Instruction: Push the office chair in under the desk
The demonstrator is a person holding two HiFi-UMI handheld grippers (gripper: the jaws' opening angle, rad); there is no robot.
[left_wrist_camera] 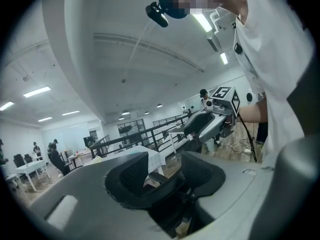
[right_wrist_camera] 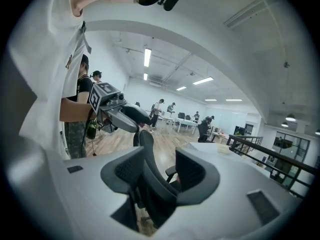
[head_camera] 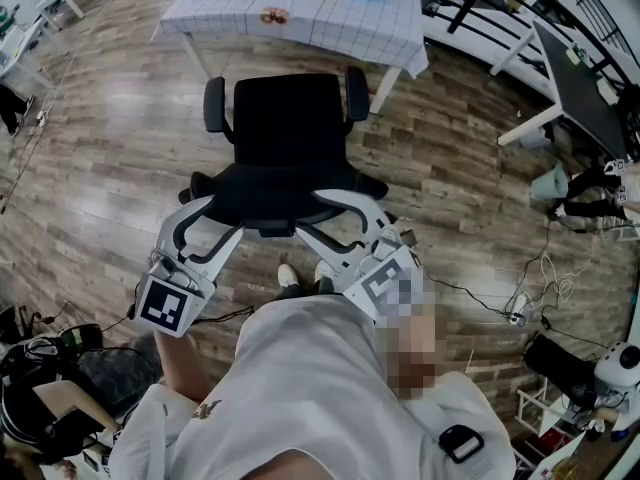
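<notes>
The office chair [head_camera: 288, 133] has a matt black seat that looks like woven cloth or mesh, and its black plastic armrests [head_camera: 214, 103] are smooth and faintly shiny. The floor [head_camera: 470, 188] is wood-grain planking with a soft sheen. A white checked tablecloth [head_camera: 340, 18] hangs in limp folds. The left gripper [head_camera: 228, 216] and right gripper [head_camera: 308, 216] have smooth pale plastic shells. Their pads [right_wrist_camera: 122, 171] are matt black and finely dimpled.
</notes>
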